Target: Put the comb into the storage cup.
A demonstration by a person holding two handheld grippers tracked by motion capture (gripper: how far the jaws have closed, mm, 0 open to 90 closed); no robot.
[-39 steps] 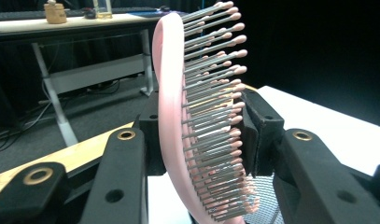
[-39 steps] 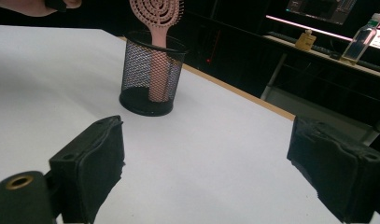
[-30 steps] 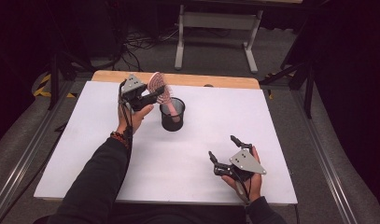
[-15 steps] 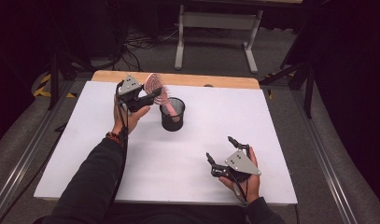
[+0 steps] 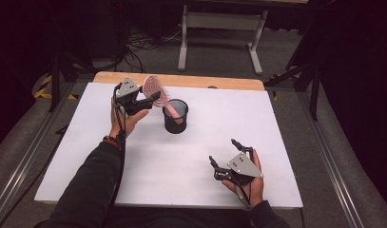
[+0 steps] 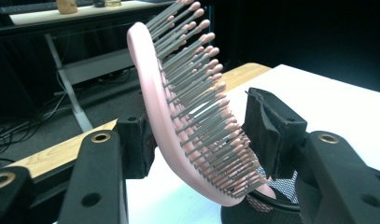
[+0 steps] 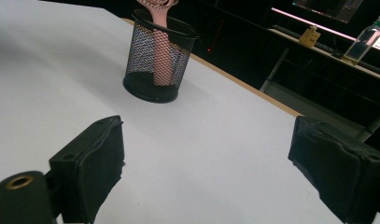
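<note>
Starting at the left, we see the left gripper [image 5: 150,100] held up over the far left part of the white table [image 5: 134,161], the person's left hand [image 5: 127,118] under it and a dark sleeve [image 5: 91,190] running in from the bottom edge. Its jaws have just been opening, and the pink hairbrush [image 5: 155,88] sits between them; in the left gripper view one pad seems to rest against the brush's smooth back while the other pad [image 6: 267,130] stands clear of the bristle tips, so we call it released, jaws parted, not pressing. The hairbrush [image 6: 187,107] stands tilted, head up and leaning toward the left gripper, its bristles facing the clear pad. Its handle goes down into the black mesh cup [image 5: 175,115], which stands upright on the table just right of the left gripper, toward the far middle. In the right gripper view we see the pink handle through the mesh of the cup [image 7: 157,58], reaching its floor. A bare wooden strip [image 5: 181,80] runs along the table's far edge behind the cup. Further right and nearer the person, the right gripper [image 5: 224,159] rests low over the table in the right hand [image 5: 250,183], well apart from the cup. Its jaws stand wide apart with nothing between them, pads [image 7: 92,163] over bare table.
</note>
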